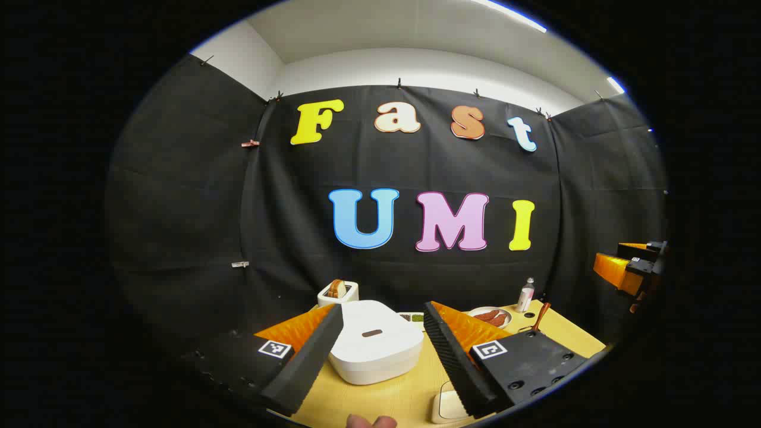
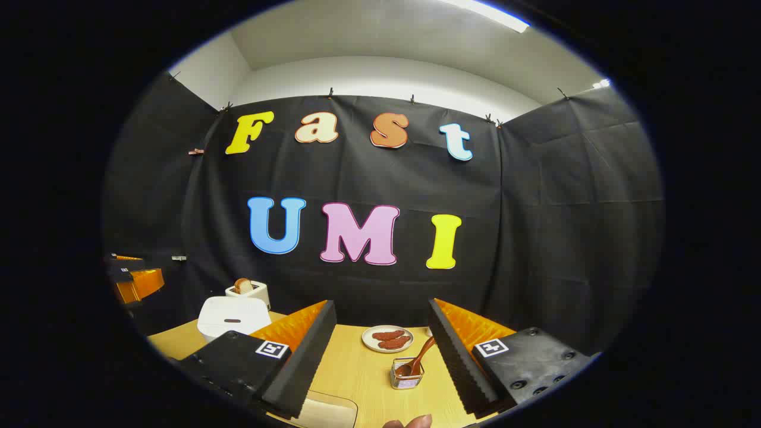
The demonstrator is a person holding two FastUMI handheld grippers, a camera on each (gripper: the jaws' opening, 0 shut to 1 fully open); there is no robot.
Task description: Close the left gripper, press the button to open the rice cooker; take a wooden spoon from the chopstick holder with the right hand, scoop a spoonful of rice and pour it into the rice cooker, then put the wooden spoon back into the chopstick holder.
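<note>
The white rice cooker (image 1: 374, 351) stands shut on the wooden table (image 1: 398, 395), its dark button slot (image 1: 371, 333) on top. My left gripper (image 1: 383, 309) is open and hangs in front of the cooker, a finger on each side of it, not touching. In the right gripper view the cooker (image 2: 233, 318) sits at the far left. My right gripper (image 2: 381, 306) is open and empty above the table. Ahead of it a small metal chopstick holder (image 2: 407, 375) holds the wooden spoon (image 2: 420, 355), which leans right. The spoon handle (image 1: 541, 317) also shows past my left gripper's right finger.
A toaster with bread (image 1: 337, 291) stands behind the cooker. A plate of sausages (image 2: 387, 339) lies behind the holder, a small bottle (image 1: 525, 295) at the back right. A pale container (image 2: 326, 410) sits near the front edge. The other gripper (image 1: 630, 267) hovers far right.
</note>
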